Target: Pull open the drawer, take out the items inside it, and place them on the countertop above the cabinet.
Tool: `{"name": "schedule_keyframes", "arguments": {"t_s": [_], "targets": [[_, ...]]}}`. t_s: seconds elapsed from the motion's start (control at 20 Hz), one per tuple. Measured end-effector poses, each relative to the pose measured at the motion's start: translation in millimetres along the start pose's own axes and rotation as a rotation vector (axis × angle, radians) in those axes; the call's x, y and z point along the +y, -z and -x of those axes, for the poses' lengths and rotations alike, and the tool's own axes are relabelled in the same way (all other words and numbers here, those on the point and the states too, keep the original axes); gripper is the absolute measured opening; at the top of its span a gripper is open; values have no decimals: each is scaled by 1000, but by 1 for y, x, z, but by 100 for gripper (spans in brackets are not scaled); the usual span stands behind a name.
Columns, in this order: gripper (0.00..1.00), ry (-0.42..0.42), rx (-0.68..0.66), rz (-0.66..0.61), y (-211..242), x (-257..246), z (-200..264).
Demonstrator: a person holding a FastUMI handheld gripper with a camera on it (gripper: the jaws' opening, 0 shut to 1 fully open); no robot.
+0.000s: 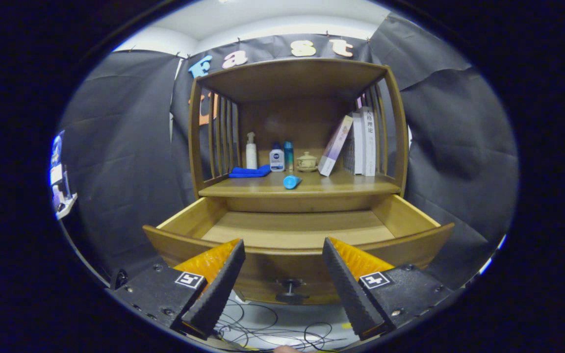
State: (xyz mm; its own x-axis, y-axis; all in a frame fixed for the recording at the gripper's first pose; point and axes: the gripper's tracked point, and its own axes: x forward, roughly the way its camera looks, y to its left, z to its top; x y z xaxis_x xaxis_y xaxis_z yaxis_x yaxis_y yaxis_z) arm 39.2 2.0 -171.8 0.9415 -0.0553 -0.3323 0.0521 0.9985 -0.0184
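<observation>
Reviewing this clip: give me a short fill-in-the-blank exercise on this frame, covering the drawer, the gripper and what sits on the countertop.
1. The drawer stands pulled ____.
2. The gripper is ____, with nothing between its fingers.
3. The blue bottle lies on its ____ near the countertop's front edge.
4. The blue cloth lies folded in front of the white ____ bottle.

Missing words: open; open; side; pump

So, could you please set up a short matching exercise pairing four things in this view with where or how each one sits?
Things:
1. blue tube
2. blue cloth
3. drawer
4. gripper

States:
A. folded flat beside the pump bottle
B. pulled out, visible floor bare
C. open, fingers apart above the drawer knob
D. lying on its side near the countertop's front edge

Pairs: 1-D, 2-A, 3-B, 4-C
</observation>
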Motion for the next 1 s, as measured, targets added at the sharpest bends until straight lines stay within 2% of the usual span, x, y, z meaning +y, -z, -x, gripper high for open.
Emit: {"name": "schedule_keyframes", "arguments": {"t_s": [0.3,0.5,0.75,1.0], "targets": [[100,51,28,10,40,-12,-6],[100,56,65,-15,61,-18,-20],[100,55,78,-48,71,-18,-38],[99,100,65,-28,72,-18,-42]]}}
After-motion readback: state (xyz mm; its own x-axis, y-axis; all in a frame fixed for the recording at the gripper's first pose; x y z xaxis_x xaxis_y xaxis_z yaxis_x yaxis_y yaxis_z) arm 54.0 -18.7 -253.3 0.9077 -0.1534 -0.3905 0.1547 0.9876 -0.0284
